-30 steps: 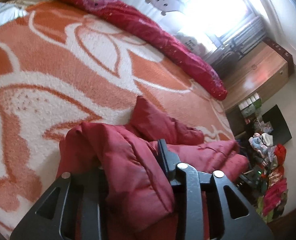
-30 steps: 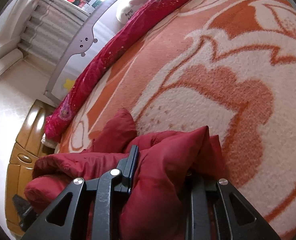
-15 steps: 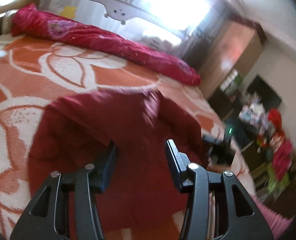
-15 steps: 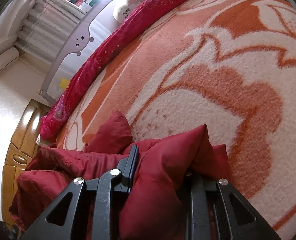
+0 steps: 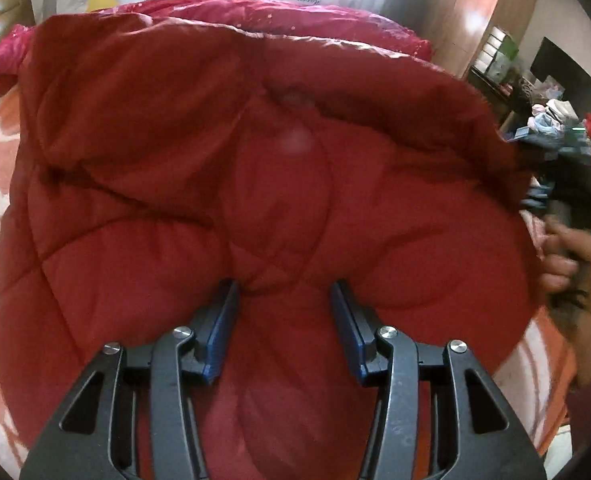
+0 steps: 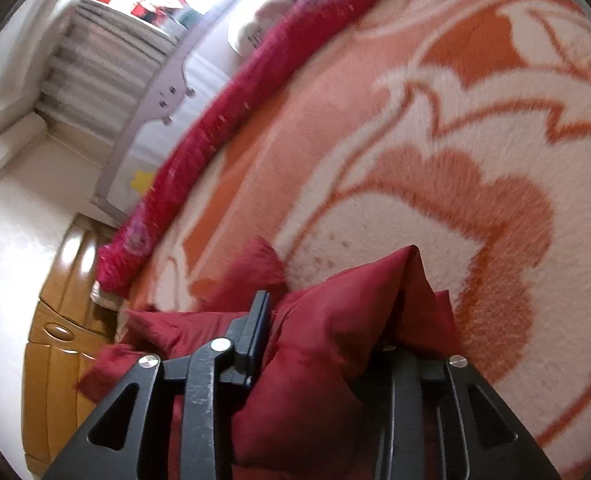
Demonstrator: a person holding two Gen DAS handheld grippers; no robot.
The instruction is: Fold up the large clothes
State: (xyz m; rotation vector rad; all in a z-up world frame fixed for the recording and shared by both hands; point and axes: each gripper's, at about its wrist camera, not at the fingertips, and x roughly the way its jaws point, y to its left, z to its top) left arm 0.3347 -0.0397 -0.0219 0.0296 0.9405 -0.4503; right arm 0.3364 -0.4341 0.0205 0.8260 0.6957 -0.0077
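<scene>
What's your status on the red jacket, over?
Left claw open, over the red jacket. Right claw shut on a bunched fold of it. Jacket spread on the orange blanket. Bare hand at the jacket's right edge.

red quilted puffer jacket (image 5: 175,184) | rumpled, spread on orange-white bed blanket | one fold bunched upward
</scene>
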